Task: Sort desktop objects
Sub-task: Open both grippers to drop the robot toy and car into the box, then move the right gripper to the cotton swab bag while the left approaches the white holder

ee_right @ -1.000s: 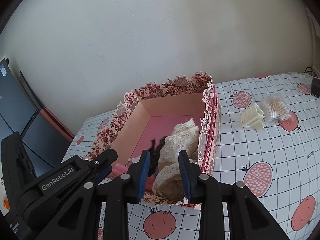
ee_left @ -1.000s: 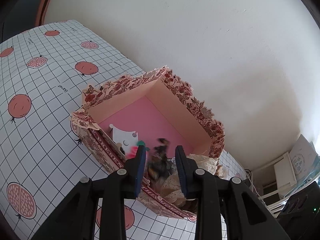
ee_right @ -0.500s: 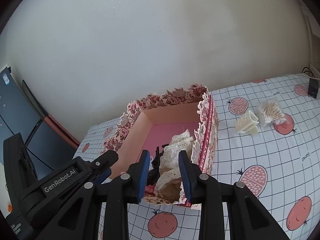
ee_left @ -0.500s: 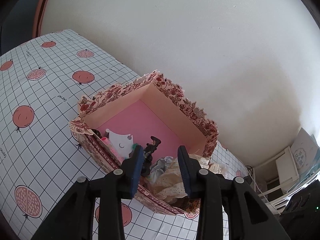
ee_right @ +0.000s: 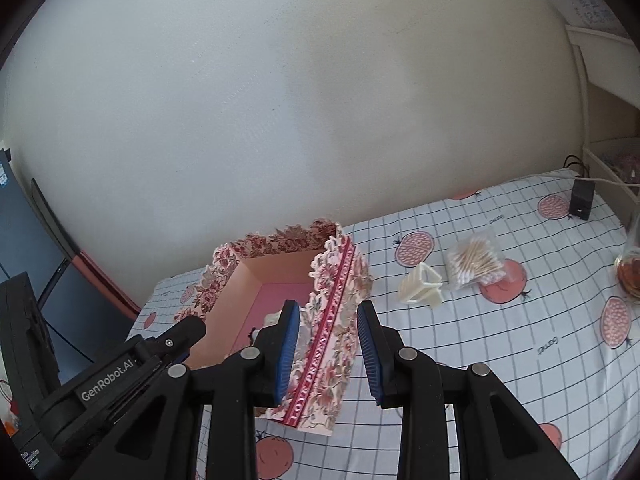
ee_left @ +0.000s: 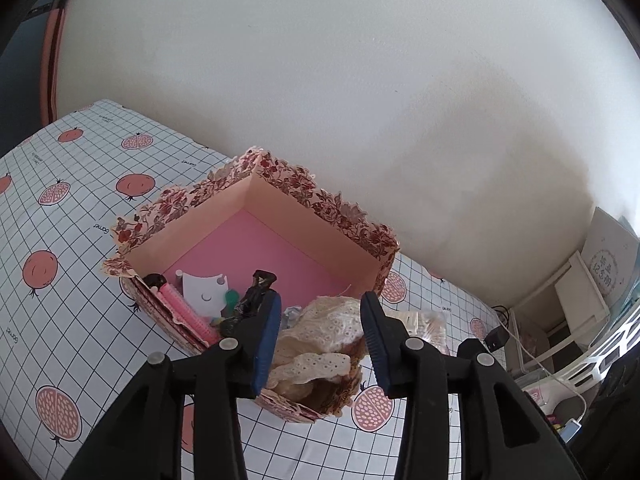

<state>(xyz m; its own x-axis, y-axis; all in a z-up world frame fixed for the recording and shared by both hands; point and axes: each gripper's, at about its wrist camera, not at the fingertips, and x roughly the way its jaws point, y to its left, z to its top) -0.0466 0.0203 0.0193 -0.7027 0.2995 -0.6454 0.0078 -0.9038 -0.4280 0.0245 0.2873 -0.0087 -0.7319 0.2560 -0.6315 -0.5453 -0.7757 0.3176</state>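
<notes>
A floral box (ee_left: 340,216) with a pink floor stands on the checked tablecloth. Inside lie a black hair clip (ee_left: 256,292), a pink comb (ee_left: 184,314), a white card (ee_left: 204,292) and a cream lace cloth (ee_left: 324,332). My left gripper (ee_left: 320,308) hovers above the box's near corner, its jaws opening with nothing pressed between the pads. My right gripper (ee_right: 327,312) hangs over the box's right wall (ee_right: 332,312), open and holding nothing. The left gripper's body (ee_right: 108,372) shows at the lower left of the right wrist view.
Right of the box lie a cream plastic clip (ee_right: 421,289) and a bag of cotton swabs (ee_right: 476,264). A black adapter (ee_right: 581,200) and a glass bottle (ee_right: 630,272) sit at the far right. A dark monitor (ee_right: 24,240) stands at the left; a wall is behind.
The black clip seen between the left jaws a second ago now lies in the box. The left jaws have widened. Both grippers have drawn back and up from the box.
</notes>
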